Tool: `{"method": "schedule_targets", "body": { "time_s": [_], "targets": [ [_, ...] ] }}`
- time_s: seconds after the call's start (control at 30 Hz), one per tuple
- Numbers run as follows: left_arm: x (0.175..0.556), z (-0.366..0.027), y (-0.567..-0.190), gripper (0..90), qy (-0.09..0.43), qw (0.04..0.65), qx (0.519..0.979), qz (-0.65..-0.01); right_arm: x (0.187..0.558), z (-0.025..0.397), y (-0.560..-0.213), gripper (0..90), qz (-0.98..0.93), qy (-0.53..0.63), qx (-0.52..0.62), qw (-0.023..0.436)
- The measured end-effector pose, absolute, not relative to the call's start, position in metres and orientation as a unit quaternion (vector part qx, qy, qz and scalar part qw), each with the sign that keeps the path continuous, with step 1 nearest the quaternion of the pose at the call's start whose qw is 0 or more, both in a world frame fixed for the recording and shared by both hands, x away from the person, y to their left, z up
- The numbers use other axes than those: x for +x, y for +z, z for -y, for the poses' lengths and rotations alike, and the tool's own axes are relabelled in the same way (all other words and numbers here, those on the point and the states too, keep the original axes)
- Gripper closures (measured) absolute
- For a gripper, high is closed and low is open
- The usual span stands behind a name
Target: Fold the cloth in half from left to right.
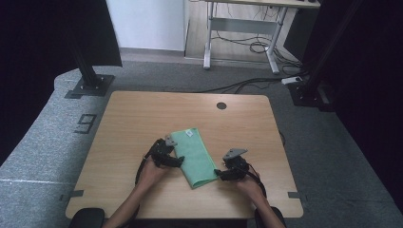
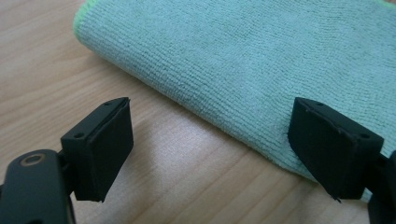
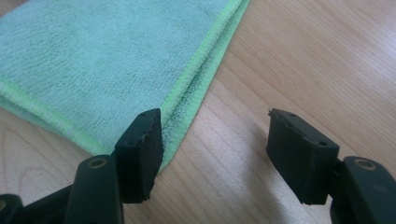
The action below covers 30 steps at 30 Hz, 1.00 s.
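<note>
high view | folded green cloth (image 1: pixel 193 157) flat on surface (image 1: pixel 142 114) | left tongs (image 1: pixel 177 160) wide at folded edge | right tongs (image 1: pixel 219 174) wide at hemmed corner, likely to pinch it

Light wood table (image 1: pixel 142 114) with rounded corners, dark round grommet hole (image 1: pixel 221 105) near its far edge. Grey carpet floor (image 1: pixel 351 156) around it, a "9" marking (image 1: pixel 84 123) left of the table. Black stand base (image 1: pixel 90 85) at far left. White-framed desk (image 1: pixel 242 28) at the back, cables (image 1: pixel 252 47) tangled beneath. Small pale box (image 1: pixel 292 80) on the right floor, possibly a power strip.
</note>
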<state>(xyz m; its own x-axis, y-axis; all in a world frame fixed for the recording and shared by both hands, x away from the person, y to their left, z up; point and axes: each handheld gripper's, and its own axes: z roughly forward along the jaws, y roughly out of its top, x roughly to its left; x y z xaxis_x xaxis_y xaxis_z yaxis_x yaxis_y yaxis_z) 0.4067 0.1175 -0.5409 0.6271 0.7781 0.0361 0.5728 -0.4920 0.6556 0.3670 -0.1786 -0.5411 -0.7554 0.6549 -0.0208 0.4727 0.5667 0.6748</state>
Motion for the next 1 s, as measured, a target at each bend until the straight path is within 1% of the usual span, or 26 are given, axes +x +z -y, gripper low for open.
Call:
{"method": "schedule_targets", "body": {
  "time_s": [0.3, 0.57, 0.7, 0.77, 0.9, 1.0],
  "targets": [
    [0.426, -0.126, -0.541, 14.1, 0.164, 0.308, 0.844, -0.407, 0.358, 0.163, -0.542, 35.6, -0.88, 0.345, 0.302, 0.121],
    [0.444, -0.122, -0.539, 14.0, 0.177, 0.294, 0.848, -0.404, 0.355, 0.147, -0.542, 35.1, -0.884, 0.346, 0.29, 0.125],
    [0.443, -0.119, -0.535, 14.7, 0.195, 0.286, 0.852, -0.393, 0.354, 0.145, -0.541, 36.0, -0.884, 0.342, 0.289, 0.132],
    [0.439, -0.119, -0.53, 15.5, 0.201, 0.288, 0.851, -0.391, 0.354, 0.147, -0.537, 39.3, -0.879, 0.349, 0.298, 0.129],
    [0.425, -0.123, -0.518, 16.7, 0.194, 0.303, 0.852, -0.381, 0.352, 0.151, -0.527, 53.9, -0.867, 0.379, 0.308, 0.098],
    [0.413, -0.127, -0.512, 17.0, 0.186, 0.312, 0.853, -0.375, 0.348, 0.144, -0.524, 60.6, -0.87, 0.389, 0.292, 0.076]
  ]
}}
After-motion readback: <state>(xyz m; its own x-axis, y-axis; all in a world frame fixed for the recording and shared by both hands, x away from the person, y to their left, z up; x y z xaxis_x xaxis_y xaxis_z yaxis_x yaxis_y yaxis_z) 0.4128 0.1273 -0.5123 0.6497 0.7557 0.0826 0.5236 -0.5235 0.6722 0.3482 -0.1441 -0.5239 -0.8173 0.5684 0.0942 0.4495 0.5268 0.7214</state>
